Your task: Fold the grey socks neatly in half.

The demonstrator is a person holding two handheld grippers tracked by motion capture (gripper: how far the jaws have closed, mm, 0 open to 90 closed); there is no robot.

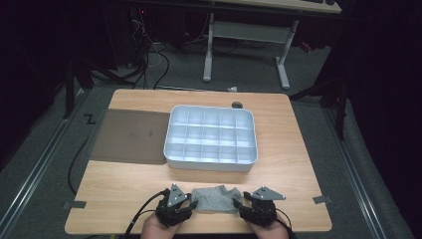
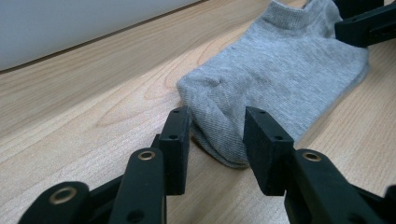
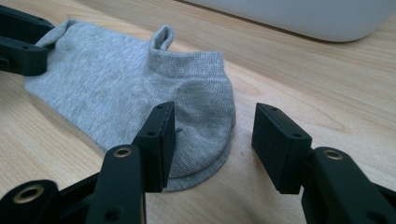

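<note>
A grey ankle sock (image 1: 216, 199) lies flat near the table's front edge, between my two grippers. In the left gripper view the sock's (image 2: 280, 60) toe end fills the gap of my left gripper (image 2: 217, 140), and both pads touch the bunched fabric. In the high view that left gripper (image 1: 191, 201) sits at the sock's left end. My right gripper (image 3: 212, 140) stands open over the heel end of the sock (image 3: 116, 84); its left jaw rests by the fabric and its right jaw is apart from it. The high view has the right gripper (image 1: 239, 203) at the sock's right end.
A white tray (image 1: 211, 163) divided into several compartments stands in the middle of the table, just beyond the sock. A dark mat (image 1: 129, 137) lies to its left. The table's front edge runs right under both hands.
</note>
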